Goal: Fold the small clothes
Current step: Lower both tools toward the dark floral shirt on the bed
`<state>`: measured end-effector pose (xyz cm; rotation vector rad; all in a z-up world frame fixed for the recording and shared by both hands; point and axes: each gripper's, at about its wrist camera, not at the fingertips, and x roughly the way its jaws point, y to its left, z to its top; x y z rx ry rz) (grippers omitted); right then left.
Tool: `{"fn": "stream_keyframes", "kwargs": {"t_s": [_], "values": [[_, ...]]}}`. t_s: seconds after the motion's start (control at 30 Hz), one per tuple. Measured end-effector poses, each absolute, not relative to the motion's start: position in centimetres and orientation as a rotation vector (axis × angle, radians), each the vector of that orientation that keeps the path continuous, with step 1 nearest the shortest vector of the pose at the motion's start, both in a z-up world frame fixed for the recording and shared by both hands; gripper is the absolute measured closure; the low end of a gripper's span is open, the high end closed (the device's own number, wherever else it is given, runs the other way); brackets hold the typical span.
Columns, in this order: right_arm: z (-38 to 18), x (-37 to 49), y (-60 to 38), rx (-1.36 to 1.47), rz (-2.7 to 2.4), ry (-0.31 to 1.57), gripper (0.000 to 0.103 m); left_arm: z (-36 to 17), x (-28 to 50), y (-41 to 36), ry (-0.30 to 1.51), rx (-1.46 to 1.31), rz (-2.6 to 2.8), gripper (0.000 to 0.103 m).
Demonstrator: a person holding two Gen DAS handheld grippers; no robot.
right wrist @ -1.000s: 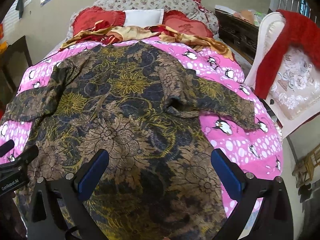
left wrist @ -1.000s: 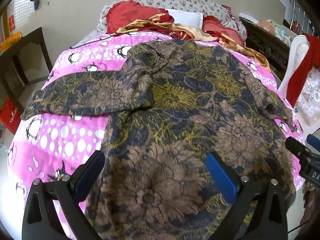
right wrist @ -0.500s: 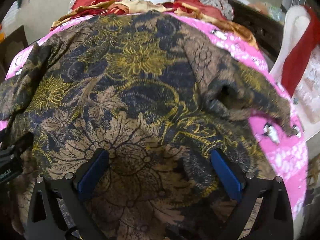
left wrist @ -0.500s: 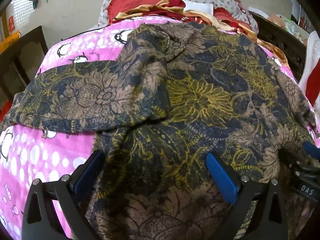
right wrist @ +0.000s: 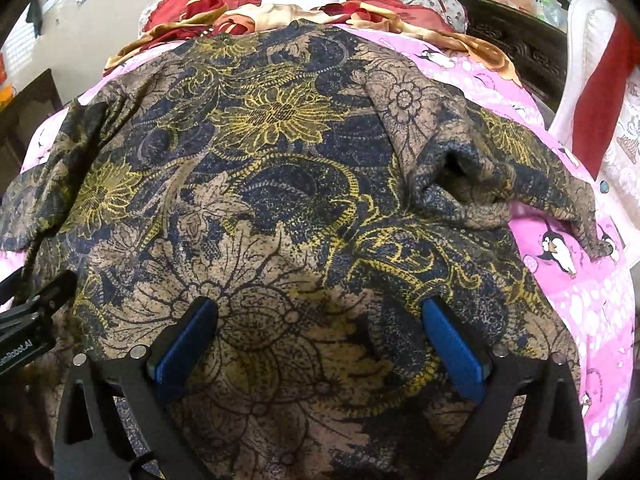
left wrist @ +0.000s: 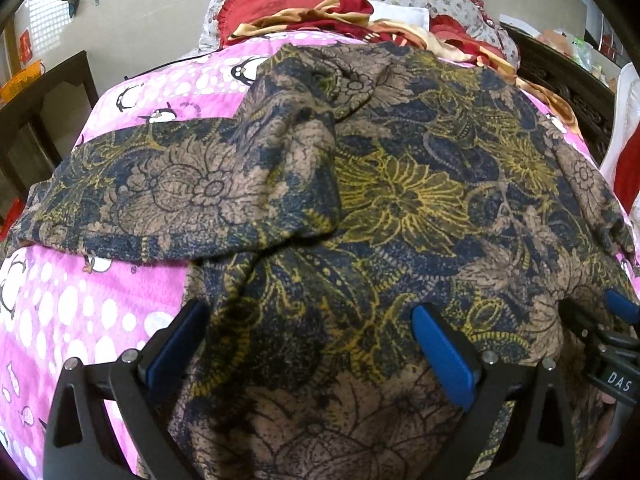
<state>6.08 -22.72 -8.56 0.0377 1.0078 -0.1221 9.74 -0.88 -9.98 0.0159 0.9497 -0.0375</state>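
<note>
Both tongs, left (left wrist: 310, 346) & right (right wrist: 320, 342), are spread wide over the shirt (left wrist: 400, 200) hem at 6 o'clock. Step judged: pre-grasp. Next: hem edge to be pinched, carried twd 12.

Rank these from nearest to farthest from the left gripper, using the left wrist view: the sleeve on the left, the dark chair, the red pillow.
From the left gripper:
1. Sleeve, just ahead and to the left, lying on the pink blanket.
2. Dark chair, far left, beside the bed.
3. Red pillow, straight ahead at the head of the bed.
</note>
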Motion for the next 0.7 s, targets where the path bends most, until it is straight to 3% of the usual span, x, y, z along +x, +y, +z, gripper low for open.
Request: {"fn": "stream_keyframes", "kwargs": {"t_s": [0.7], "values": [[-8.52,5.93,-22.09,0.025,-0.139,1.003,0.000,-10.01,9.79,-0.91,0.951,0.018,-0.036,0.000]]}}
